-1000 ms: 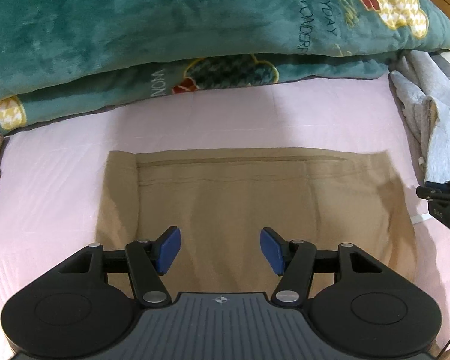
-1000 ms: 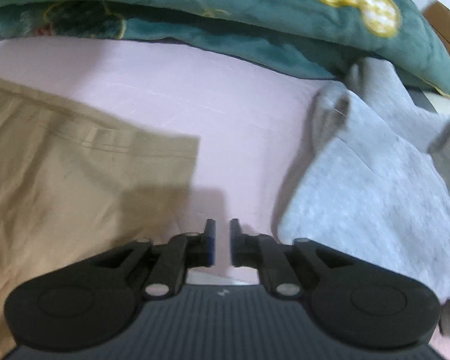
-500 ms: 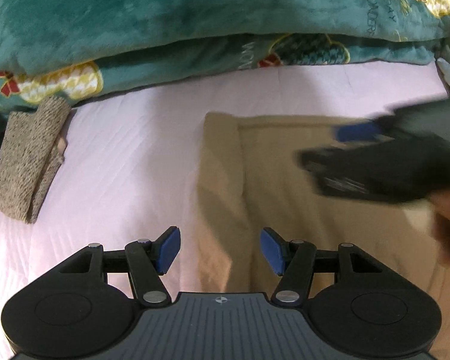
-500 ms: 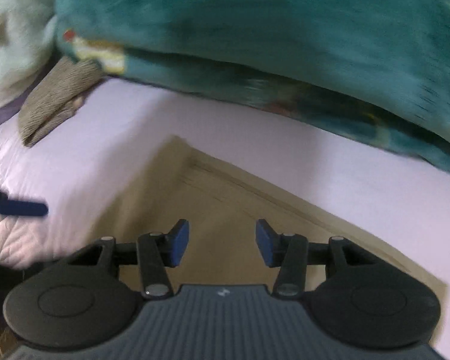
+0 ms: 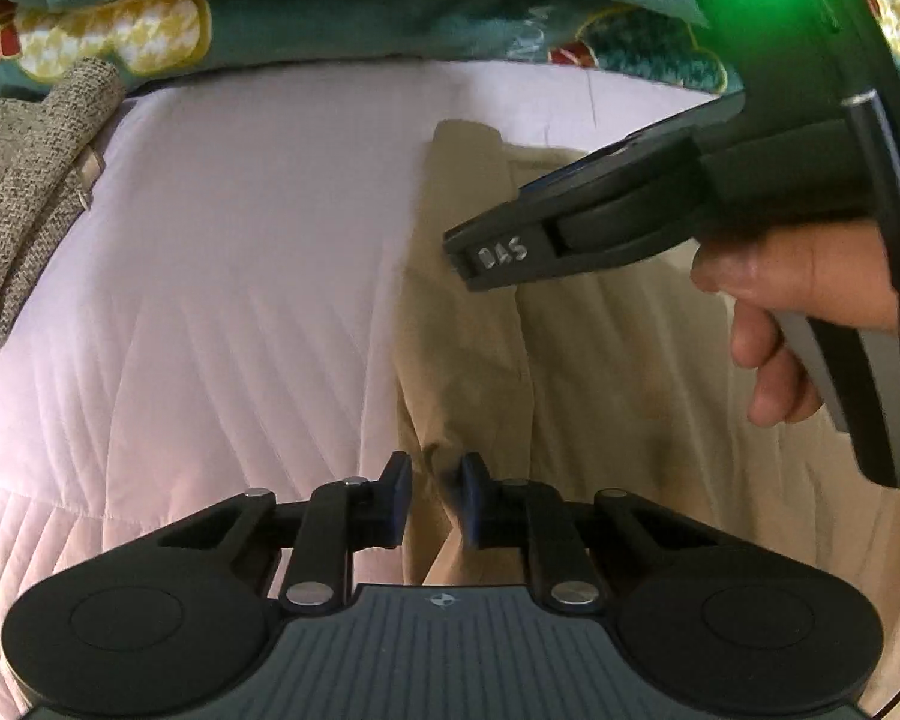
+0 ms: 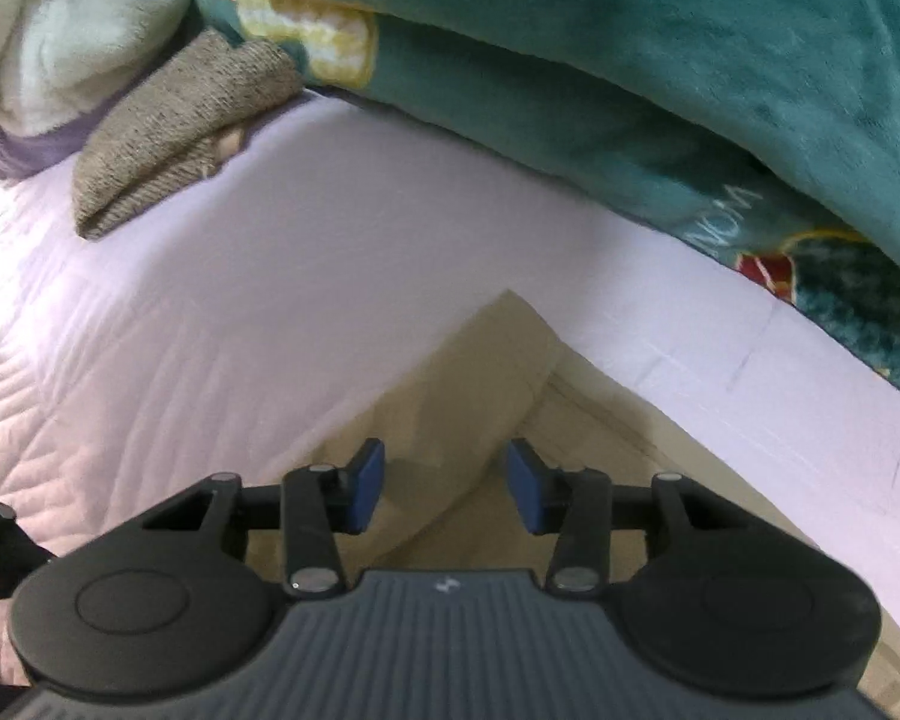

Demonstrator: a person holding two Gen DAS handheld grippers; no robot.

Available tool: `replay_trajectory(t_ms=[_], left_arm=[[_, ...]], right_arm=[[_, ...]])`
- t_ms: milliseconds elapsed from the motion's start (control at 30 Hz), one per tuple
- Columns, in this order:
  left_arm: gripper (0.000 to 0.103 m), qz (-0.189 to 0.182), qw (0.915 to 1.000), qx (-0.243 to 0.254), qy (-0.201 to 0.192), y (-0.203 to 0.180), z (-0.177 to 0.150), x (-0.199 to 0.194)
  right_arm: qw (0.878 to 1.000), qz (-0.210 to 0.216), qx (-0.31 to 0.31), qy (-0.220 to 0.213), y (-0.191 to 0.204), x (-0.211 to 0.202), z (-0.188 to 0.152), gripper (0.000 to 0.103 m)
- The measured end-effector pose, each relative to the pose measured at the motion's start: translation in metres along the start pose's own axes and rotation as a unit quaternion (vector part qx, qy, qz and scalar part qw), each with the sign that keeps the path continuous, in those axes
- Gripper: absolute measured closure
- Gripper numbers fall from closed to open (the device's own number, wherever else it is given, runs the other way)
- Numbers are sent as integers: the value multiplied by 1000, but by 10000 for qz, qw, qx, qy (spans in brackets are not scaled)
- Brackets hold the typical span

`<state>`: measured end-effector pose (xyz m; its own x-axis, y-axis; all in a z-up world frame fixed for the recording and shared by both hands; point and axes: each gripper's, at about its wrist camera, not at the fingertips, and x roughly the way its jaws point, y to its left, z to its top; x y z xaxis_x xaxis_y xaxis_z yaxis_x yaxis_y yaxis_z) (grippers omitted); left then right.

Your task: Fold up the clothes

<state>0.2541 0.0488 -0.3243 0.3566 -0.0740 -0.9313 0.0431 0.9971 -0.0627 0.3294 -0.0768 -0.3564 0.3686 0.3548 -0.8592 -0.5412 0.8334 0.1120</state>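
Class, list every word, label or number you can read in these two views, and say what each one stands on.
"DAS": white letters on the tip of the right gripper, seen in the left wrist view.
White lettering on the teal blanket: cut off and upside down, not readable as a word.
Nothing else is legible.

Bare pink sheet (image 5: pixel 222 300) left of tan garment (image 5: pixel 600 372), teal blanket (image 6: pixel 630 60) and knit bundle (image 5: pixel 30 180) blocking far edge

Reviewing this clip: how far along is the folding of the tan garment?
Partly done. The tan garment lies flat on the pink bed sheet, looking folded into a rectangle. In hand: the left gripper pinches its near left edge, and the open right gripper hovers over its far left corner. Left: the next fold across. The grey knit piece lies folded aside.
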Motion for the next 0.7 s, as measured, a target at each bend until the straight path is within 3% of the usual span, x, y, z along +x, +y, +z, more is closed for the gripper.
replay_trajectory(t_ms=[100, 167, 200, 233, 533, 700], left_arm=[[85, -14, 10000, 10, -13, 1, 0, 0], [92, -78, 10000, -57, -21, 3, 0, 0], [96, -107, 9999, -90, -37, 5, 0, 0], [97, -131, 9998, -121, -56, 6, 0, -1], [99, -213, 9979, -506, -351, 36, -4, -20], [99, 6, 9959, -835, -360, 63, -14, -31]], right_arm=[[9998, -13, -162, 115, 7, 6, 2, 58], [9998, 83, -125, 161, 5, 8, 3, 77], [9997, 114, -132, 172, 5, 8, 4, 96], [9996, 138, -147, 180, 6, 9, 6, 102], [9991, 138, -409, 31, 21, -10, 34, 102], [9953, 172, -955, 60, 60, 5, 58, 102]])
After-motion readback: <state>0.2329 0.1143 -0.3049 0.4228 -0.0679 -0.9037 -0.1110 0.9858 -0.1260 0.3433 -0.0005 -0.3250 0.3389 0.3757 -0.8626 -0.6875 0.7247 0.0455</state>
